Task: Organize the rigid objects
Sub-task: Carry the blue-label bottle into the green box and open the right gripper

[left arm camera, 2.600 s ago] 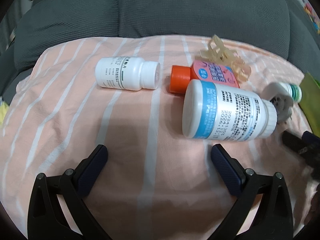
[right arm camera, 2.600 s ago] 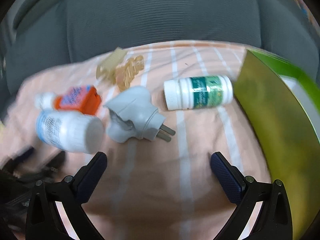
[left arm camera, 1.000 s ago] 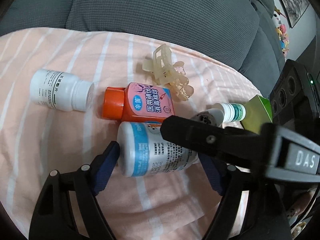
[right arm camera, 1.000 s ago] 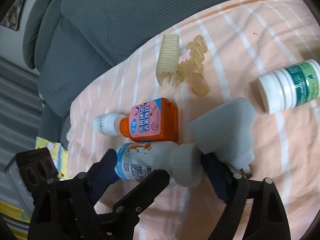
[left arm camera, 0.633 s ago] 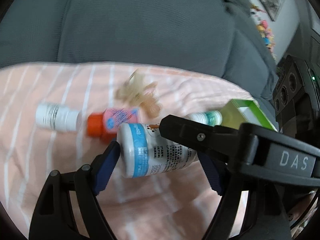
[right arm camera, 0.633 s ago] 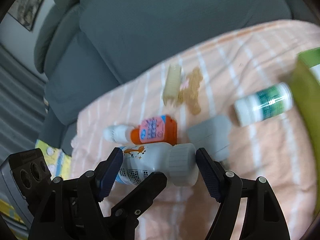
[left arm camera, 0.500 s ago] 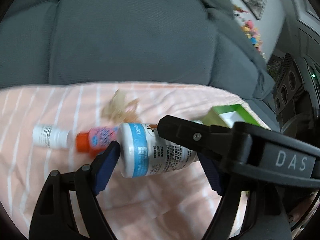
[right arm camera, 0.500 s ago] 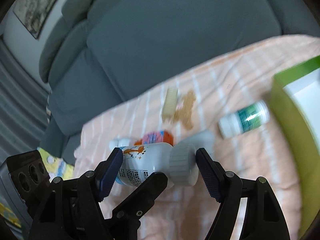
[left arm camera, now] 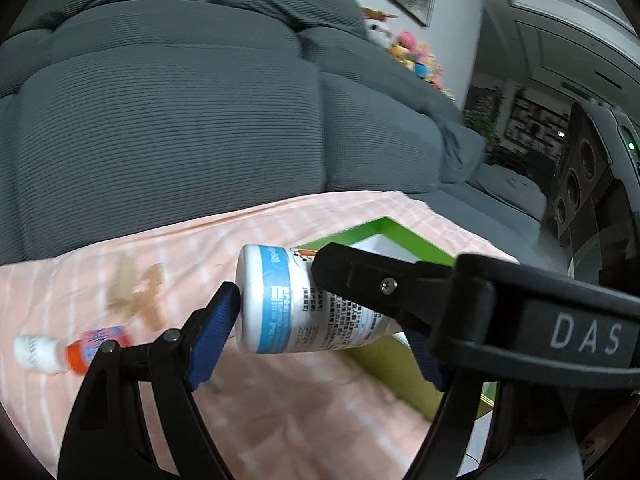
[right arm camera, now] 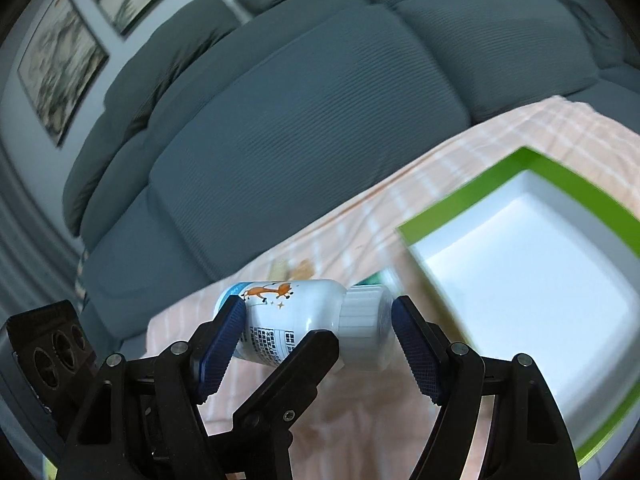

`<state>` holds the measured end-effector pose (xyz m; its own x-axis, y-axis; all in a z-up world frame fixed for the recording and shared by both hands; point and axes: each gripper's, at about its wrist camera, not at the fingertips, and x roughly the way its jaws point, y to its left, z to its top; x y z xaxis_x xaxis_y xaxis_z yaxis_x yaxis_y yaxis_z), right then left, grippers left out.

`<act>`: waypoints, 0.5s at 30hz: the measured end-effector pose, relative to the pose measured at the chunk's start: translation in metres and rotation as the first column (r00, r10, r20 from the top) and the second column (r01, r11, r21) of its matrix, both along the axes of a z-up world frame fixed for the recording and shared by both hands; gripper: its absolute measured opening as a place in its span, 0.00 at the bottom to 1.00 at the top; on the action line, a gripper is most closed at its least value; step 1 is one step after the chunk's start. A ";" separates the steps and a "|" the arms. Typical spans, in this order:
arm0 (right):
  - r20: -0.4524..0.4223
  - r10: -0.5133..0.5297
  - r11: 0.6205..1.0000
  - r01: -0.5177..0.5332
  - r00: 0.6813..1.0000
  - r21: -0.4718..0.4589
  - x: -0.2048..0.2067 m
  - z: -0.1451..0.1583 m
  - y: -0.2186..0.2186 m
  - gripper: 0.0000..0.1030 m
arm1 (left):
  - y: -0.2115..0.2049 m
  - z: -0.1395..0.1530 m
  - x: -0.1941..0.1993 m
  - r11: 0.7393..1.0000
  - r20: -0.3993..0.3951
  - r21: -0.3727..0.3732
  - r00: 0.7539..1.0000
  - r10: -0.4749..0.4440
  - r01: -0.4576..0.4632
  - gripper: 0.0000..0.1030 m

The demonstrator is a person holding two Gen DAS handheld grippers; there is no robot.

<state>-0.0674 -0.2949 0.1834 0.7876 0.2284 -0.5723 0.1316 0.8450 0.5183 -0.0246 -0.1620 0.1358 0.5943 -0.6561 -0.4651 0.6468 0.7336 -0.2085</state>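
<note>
While both grippers are clamping the bottle (left arm camera: 304, 308) end to end, it is hanging in the air above the cloth (left arm camera: 280, 408), just short of the box (right arm camera: 532, 264). Left gripper (left arm camera: 320, 340) is closed on it: one blue pad is pressing the base, the far pad is hidden behind the right tool. Right gripper (right arm camera: 316, 344) is also closed on it, one pad at the base end, the other on the cap (right arm camera: 364, 320). Bottle's long axis is lying across both claws, roughly level, cap end pointing toward the box. Box is sitting to the right of the bottle, open side up, white floor showing nothing in it. Right gripper is looking nearer the box, so I'd judge the carry is heading rightward over the near green rim. Other bottles (left arm camera: 72, 350) and a clip (left arm camera: 136, 292) are lying on the cloth left of the box, blurred.
</note>
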 end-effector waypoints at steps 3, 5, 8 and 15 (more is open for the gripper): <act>-0.005 -0.065 0.998 0.065 0.998 0.001 -0.011 0.000 -0.019 0.76 | -0.018 0.001 -0.004 0.999 0.006 0.002 0.999 -0.054 0.054 0.76; -0.011 -0.094 0.996 0.094 0.996 0.008 -0.015 -0.002 -0.029 0.76 | -0.032 0.000 -0.004 0.996 0.000 0.013 0.996 -0.090 0.090 0.76; -0.022 -0.136 0.991 0.136 0.990 0.019 -0.021 -0.006 -0.042 0.76 | -0.048 -0.001 -0.003 0.992 -0.008 0.021 0.992 -0.128 0.128 0.76; -0.063 -0.212 0.976 0.215 0.975 0.031 -0.028 -0.019 -0.068 0.76 | -0.074 -0.011 -0.004 0.978 -0.048 0.039 0.978 -0.205 0.207 0.76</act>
